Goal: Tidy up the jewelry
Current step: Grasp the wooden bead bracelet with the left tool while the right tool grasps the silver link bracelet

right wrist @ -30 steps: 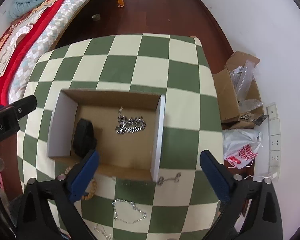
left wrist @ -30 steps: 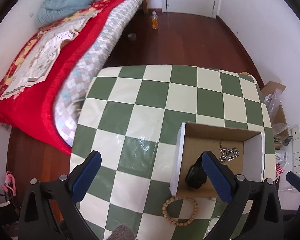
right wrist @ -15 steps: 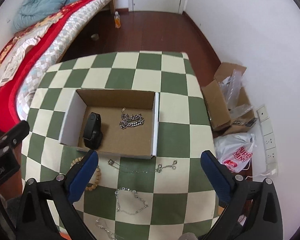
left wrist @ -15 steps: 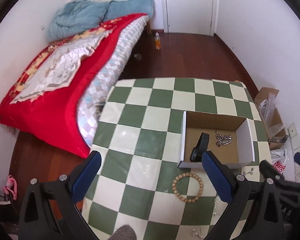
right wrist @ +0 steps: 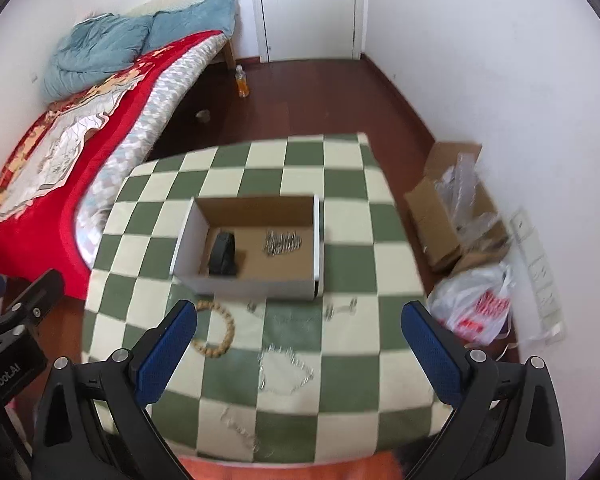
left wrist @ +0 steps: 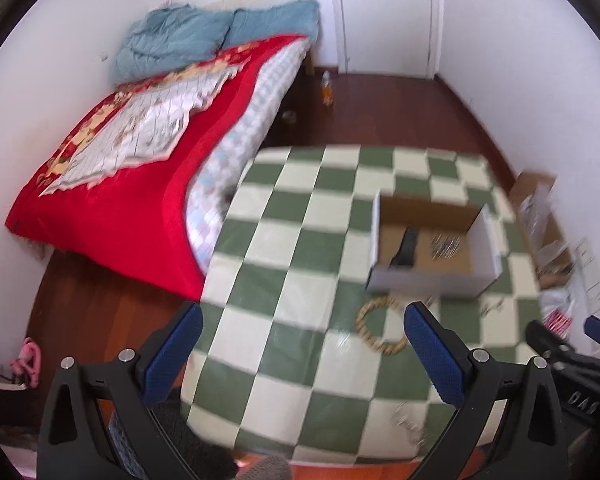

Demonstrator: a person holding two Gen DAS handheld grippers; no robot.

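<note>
An open cardboard box [right wrist: 256, 280] [left wrist: 428, 280] sits on the green-and-cream checkered table [right wrist: 340, 248] [left wrist: 284, 248]. Inside lie a black band [right wrist: 223, 254] [left wrist: 406, 247] and a silver chain [right wrist: 283, 241] [left wrist: 445, 245]. A wooden bead bracelet [right wrist: 216, 330] [left wrist: 380, 326] lies in front of the box. Thin silver chains [right wrist: 286, 372] and small clasps [right wrist: 342, 308] lie on the table's near side. My left gripper [left wrist: 302, 354] and right gripper [right wrist: 298, 354] are open and empty, held high above the table's front edge.
A bed with a red blanket [right wrist: 60, 160] stands left of the table. Cardboard and plastic bags [right wrist: 472, 264] lie on the floor at the right by the wall. An orange bottle [right wrist: 242, 82] stands on the wooden floor near the door.
Both grippers have pulled back and up from the box, so the table looks smaller. Both stay open and empty. The current views are motion-blurred.
</note>
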